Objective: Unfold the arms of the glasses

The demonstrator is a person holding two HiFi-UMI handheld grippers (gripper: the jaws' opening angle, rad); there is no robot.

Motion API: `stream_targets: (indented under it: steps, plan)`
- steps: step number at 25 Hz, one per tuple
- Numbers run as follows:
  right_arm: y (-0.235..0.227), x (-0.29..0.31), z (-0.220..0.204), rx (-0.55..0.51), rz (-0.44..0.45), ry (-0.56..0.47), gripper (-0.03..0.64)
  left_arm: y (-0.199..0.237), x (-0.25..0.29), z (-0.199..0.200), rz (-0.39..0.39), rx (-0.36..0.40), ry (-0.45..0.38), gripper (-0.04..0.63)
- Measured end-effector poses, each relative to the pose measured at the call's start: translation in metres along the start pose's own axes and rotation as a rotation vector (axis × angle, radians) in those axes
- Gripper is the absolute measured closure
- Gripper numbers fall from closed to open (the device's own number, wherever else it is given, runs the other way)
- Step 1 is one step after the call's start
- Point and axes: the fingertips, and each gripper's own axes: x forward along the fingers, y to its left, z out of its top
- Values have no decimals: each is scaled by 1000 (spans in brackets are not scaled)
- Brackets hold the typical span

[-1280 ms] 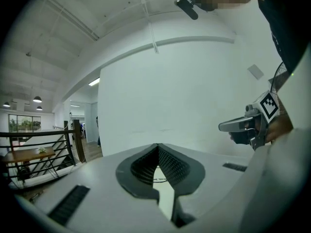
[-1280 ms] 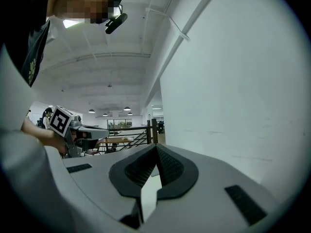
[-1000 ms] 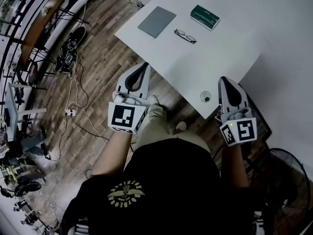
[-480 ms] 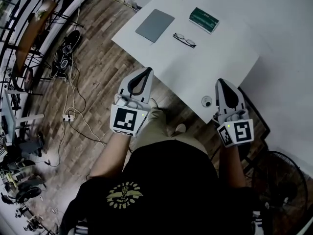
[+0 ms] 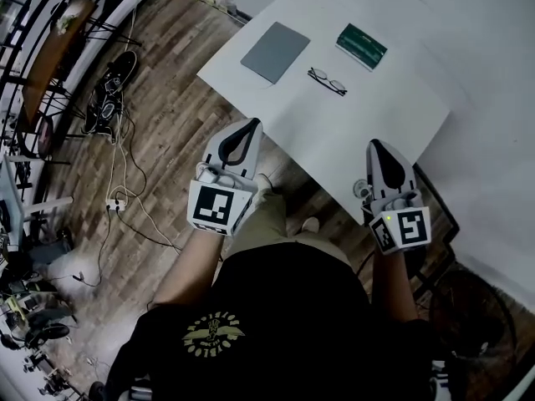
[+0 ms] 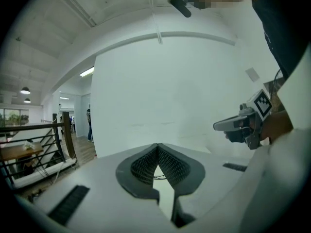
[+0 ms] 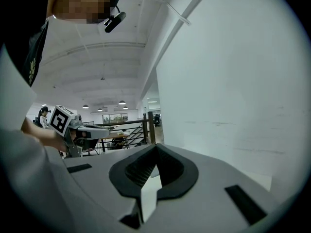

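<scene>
The thin dark-framed glasses (image 5: 327,82) lie on the white table (image 5: 393,98), between a grey pad (image 5: 275,52) and a green case (image 5: 361,46). My left gripper (image 5: 251,124) hovers at the table's near edge, shut and empty, well short of the glasses. My right gripper (image 5: 374,144) is over the table's near corner, also shut and empty. In the left gripper view the jaws (image 6: 158,145) meet at their tips, and a thin dark line (image 6: 158,177) shows low in the gap. In the right gripper view the tips of the right gripper (image 7: 156,145) also meet.
A small round object (image 5: 360,190) sits at the table's near corner, against the right gripper's side. Left of the table the wooden floor holds shoes (image 5: 117,82) and cables (image 5: 125,182). A railing and a round table (image 5: 50,57) stand at the far left.
Both grippers have moved forward a little toward the table and the glasses, staying shut. The small round object now sits right beside the right gripper.
</scene>
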Motion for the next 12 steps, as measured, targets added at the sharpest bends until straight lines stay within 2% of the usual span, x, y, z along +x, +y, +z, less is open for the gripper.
stream_targets:
  steps: [2, 6, 9, 12]
  plan:
    - [4, 10, 3, -8, 6, 6, 615, 10, 2, 7, -3, -20, -16, 589]
    - [11, 36, 8, -19, 8, 6, 615, 28, 5, 15, -14, 31, -45, 589]
    - [18, 50, 10, -28, 1, -3, 615, 46, 3, 13, -11, 10, -49, 589]
    - [25, 65, 18, -22, -15, -25, 616, 65, 7, 18, -17, 36, -64, 589]
